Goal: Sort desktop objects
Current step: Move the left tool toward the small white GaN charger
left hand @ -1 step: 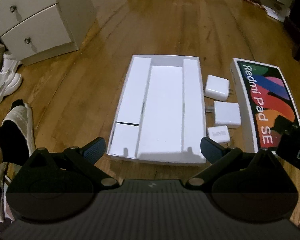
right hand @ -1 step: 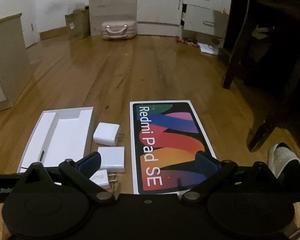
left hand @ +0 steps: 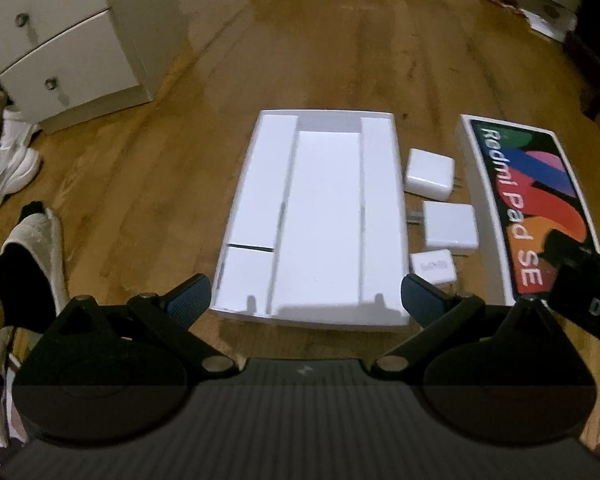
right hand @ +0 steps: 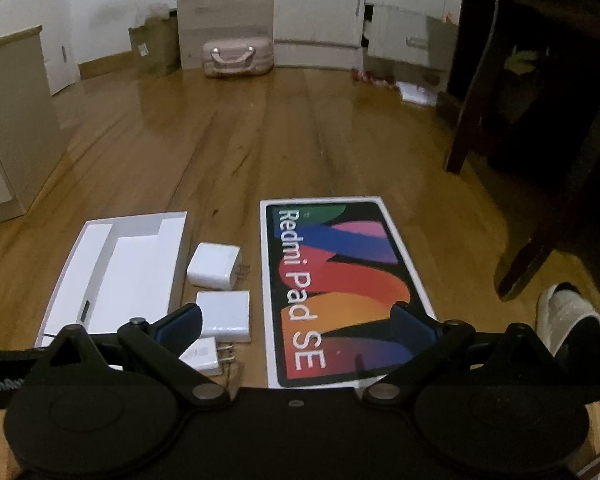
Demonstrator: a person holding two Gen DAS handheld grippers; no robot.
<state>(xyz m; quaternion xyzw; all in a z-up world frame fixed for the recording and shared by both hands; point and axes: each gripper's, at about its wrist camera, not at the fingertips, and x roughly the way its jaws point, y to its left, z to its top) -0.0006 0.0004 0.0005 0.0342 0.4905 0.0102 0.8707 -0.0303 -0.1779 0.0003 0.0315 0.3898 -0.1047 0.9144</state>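
Observation:
An open white box tray [left hand: 256, 184] with several compartments lies on the wooden floor; it also shows in the right wrist view [right hand: 100, 256]. Three white chargers lie in a row to its right: far [left hand: 430, 174] [right hand: 214, 266], middle [left hand: 450, 226] [right hand: 224, 316], near [left hand: 434, 267] [right hand: 202, 356]. A colourful "Redmi Pad SE" box lid [left hand: 528, 200] [right hand: 340, 292] lies right of them. My left gripper [left hand: 306, 300] is open and empty, at the tray's near edge. My right gripper [right hand: 296, 324] is open and empty, over the lid's near end.
A white drawer cabinet [left hand: 60, 40] stands far left, white shoes [left hand: 4, 168] beside it. Slippered feet show at left [left hand: 32, 248] and at right [right hand: 564, 316]. Dark chair legs [right hand: 532, 248] stand right. A pink case [right hand: 238, 56] sits by the back wall.

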